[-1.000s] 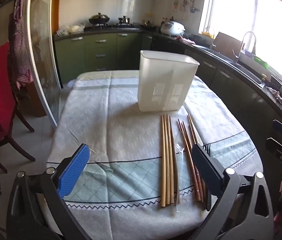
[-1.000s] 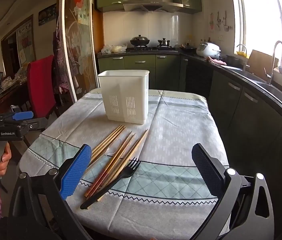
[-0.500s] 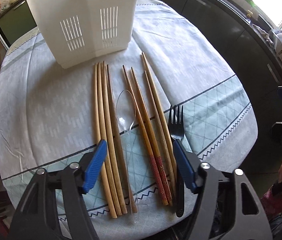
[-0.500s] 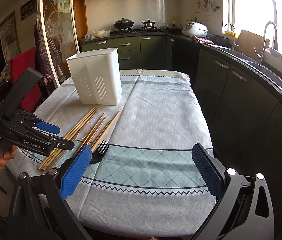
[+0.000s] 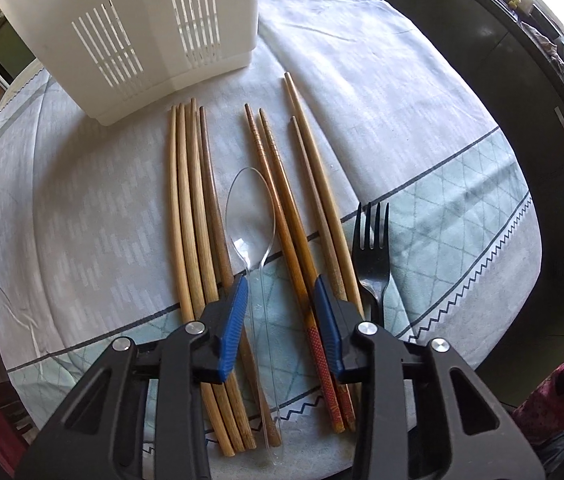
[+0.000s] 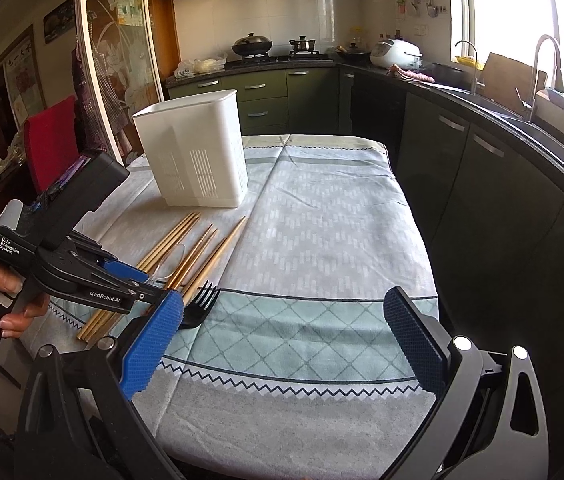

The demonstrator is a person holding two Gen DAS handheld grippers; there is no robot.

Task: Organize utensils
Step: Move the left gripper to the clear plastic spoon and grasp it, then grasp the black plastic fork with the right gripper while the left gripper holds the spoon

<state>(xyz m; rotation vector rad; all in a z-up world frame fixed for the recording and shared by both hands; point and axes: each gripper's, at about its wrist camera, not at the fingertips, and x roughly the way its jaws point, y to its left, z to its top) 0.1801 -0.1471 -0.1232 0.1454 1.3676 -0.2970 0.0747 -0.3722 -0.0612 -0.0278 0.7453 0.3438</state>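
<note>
Several wooden chopsticks (image 5: 190,216), a clear plastic spoon (image 5: 250,216) and a black fork (image 5: 374,248) lie side by side on the tablecloth in front of a white slotted utensil holder (image 5: 154,28). My left gripper (image 5: 280,300) is low over them, partly open, its blue pads straddling the spoon handle and two red-tipped chopsticks (image 5: 294,240). It grips nothing. The right wrist view shows the left gripper (image 6: 150,284) over the chopsticks (image 6: 186,248), the fork (image 6: 198,304) and the holder (image 6: 198,152). My right gripper (image 6: 282,344) is wide open and empty above the table's near edge.
The table (image 6: 322,220) carries a grey and teal cloth. A dark kitchen counter with a sink (image 6: 522,128) runs along the right. A red chair (image 6: 50,136) stands at the far left. The table's front edge (image 5: 322,440) is close under the left gripper.
My left gripper has dropped down and forward over the utensils and its jaws have narrowed around the spoon handle. My right gripper has shifted slightly and stayed wide open.
</note>
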